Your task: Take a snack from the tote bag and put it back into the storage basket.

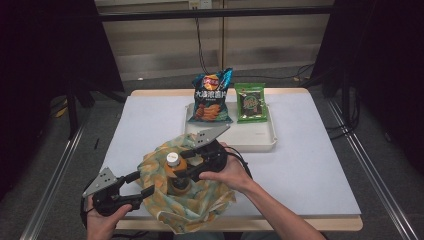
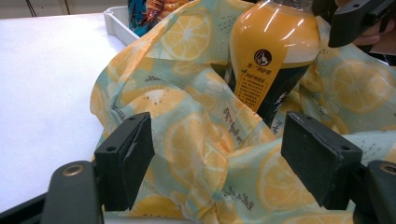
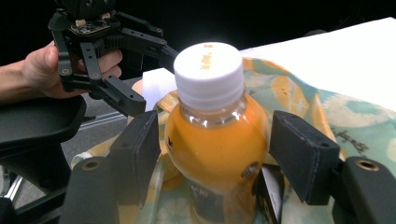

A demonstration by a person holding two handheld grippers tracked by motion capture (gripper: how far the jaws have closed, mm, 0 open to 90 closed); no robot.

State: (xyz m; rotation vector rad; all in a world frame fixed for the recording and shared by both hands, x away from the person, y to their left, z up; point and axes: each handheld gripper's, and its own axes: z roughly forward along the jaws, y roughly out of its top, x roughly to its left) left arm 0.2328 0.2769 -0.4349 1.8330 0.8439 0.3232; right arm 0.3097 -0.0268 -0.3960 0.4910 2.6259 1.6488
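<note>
A bottle of orange drink with a white cap stands upright on a lemon-print cloth bunched at the table's near edge. My right gripper reaches in from the right. In the right gripper view its jaws flank the bottle just below the cap, with thin gaps at both pads, so it is open. My left gripper is open at the cloth's left edge. In the left gripper view its wide jaws straddle a fold of cloth, with the bottle behind.
A white tray sits at the table's far middle, with a blue chip bag and a green snack packet leaning in it. The white table stretches to the right. Dark floor and rails surround the table.
</note>
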